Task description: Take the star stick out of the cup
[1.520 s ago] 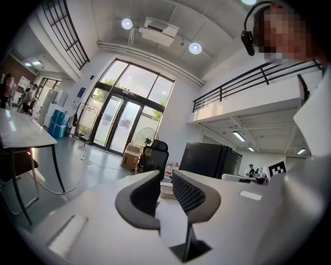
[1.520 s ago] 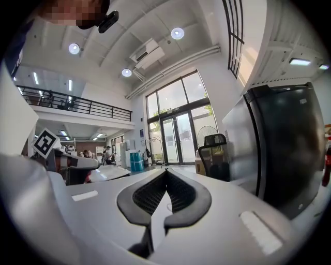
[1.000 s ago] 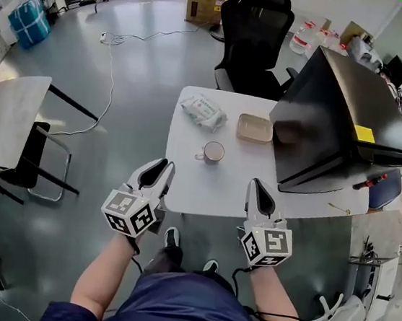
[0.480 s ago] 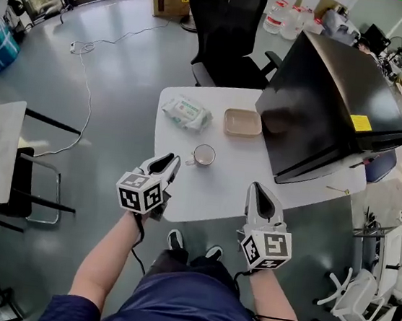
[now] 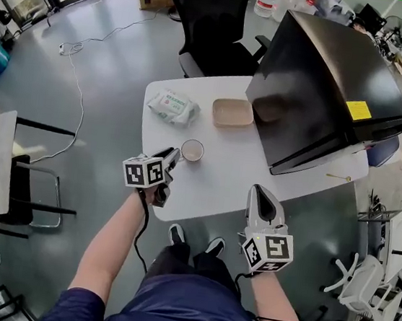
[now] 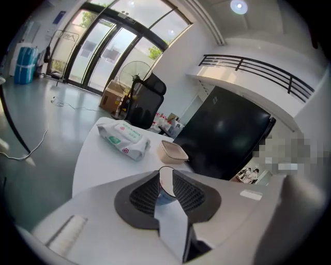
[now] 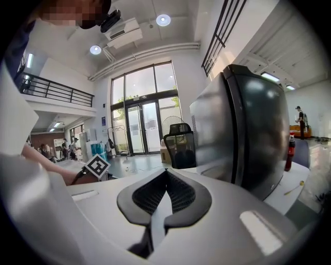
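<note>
my left claw [image 6: 165,178] sits narrowly apart, cup [image 5: 192,150] partly hidden behind the gap, contents unclear; right claw [image 7: 166,173] closed, empty.

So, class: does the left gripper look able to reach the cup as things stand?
Probably yes: the left gripper points at the cup close by, jaws slightly apart, with only bare table between them.

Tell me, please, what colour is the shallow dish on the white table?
The dish is beige, clearest in the head view.
</note>
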Demonstrator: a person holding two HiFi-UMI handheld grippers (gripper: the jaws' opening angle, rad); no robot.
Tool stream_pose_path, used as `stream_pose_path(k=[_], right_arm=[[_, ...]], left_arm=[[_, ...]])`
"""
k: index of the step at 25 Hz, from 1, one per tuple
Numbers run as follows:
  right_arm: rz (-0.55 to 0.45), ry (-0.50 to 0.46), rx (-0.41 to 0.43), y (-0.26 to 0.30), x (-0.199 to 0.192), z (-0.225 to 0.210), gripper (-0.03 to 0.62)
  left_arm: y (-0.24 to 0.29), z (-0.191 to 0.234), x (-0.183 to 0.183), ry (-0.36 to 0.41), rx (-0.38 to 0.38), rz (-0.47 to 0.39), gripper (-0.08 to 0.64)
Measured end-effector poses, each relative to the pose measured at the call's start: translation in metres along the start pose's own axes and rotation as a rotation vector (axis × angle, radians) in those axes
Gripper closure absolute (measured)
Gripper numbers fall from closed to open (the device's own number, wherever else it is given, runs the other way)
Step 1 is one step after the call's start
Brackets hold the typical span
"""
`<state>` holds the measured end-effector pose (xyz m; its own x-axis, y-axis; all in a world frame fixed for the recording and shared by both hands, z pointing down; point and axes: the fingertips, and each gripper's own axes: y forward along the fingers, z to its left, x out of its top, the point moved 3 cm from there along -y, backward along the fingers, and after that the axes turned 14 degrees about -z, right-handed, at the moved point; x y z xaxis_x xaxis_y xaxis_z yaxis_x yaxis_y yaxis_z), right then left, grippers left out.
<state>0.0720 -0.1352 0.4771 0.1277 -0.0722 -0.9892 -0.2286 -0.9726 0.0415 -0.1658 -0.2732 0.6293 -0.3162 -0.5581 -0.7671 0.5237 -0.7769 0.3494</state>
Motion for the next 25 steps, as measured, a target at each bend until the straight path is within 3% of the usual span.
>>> stream_pose_path(k=[10, 12, 18, 25], right_arm=[[0.015, 0.025, -0.045, -0.014, -0.012, -0.025, 0.586], [0.02, 0.028, -0.04, -0.014, -0.015, -0.025, 0.586], [0.023, 0.027, -0.028, -0.013, -0.018, -0.019, 0.586], [-0.004, 0.02, -0.021, -0.014, -0.006, -0.022, 0.586]], left_arm=[[0.023, 0.005, -0.024, -0.042, 0.057, 0.078, 0.486], [0.022, 0.003, -0.022, -0.048, 0.053, 0.059, 0.551], [0.011, 0.001, -0.007, -0.075, 0.036, -0.026, 0.551], [-0.014, -0.016, 0.019, -0.047, 0.017, -0.117, 0.551]])
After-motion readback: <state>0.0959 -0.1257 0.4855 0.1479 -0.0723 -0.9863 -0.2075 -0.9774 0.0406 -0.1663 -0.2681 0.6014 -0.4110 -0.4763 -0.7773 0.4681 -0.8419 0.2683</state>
